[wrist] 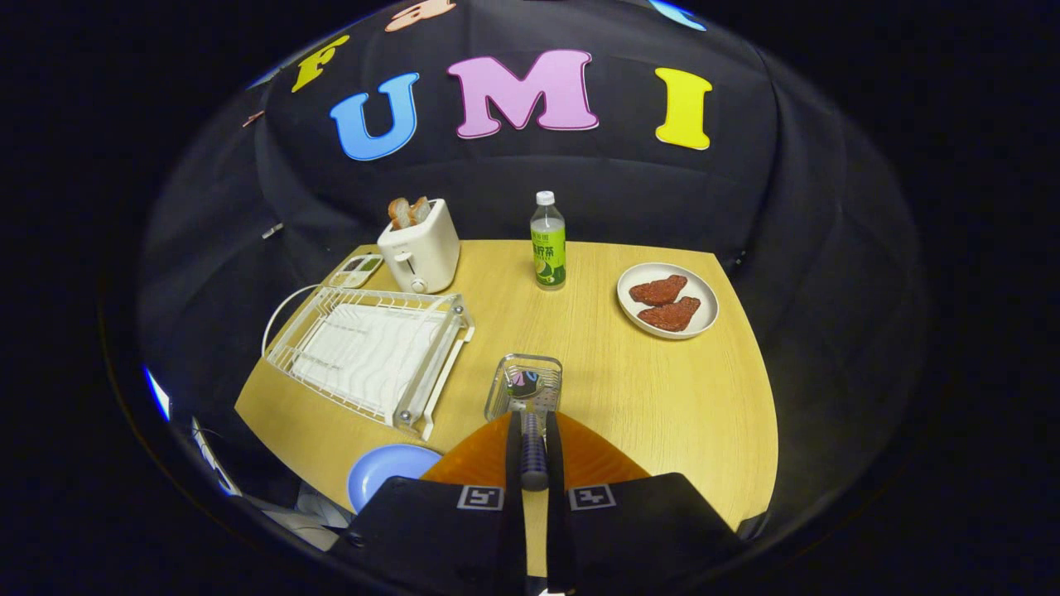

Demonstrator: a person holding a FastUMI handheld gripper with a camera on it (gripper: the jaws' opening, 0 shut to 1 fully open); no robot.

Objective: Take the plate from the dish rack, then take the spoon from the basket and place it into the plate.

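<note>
My gripper (pixel 532 422) is shut on the dark handle of the spoon (pixel 534 459), which runs back between the two orange fingers (pixel 476 459). The spoon's bowl end still reaches into the small wire basket (pixel 530 359) just ahead of the fingertips. A blue plate (pixel 383 473) lies on the wooden table beside the left finger, close to the table's front edge. Further left stands the white dish rack (pixel 364 356) with nothing in its slots.
A white toaster (pixel 422 248) with bread slices stands behind the rack, a small tray (pixel 358 268) to its left. Beyond the basket is a green-labelled bottle (pixel 547 248). To the right lies a white plate (pixel 705 319) holding two reddish-brown pieces of food.
</note>
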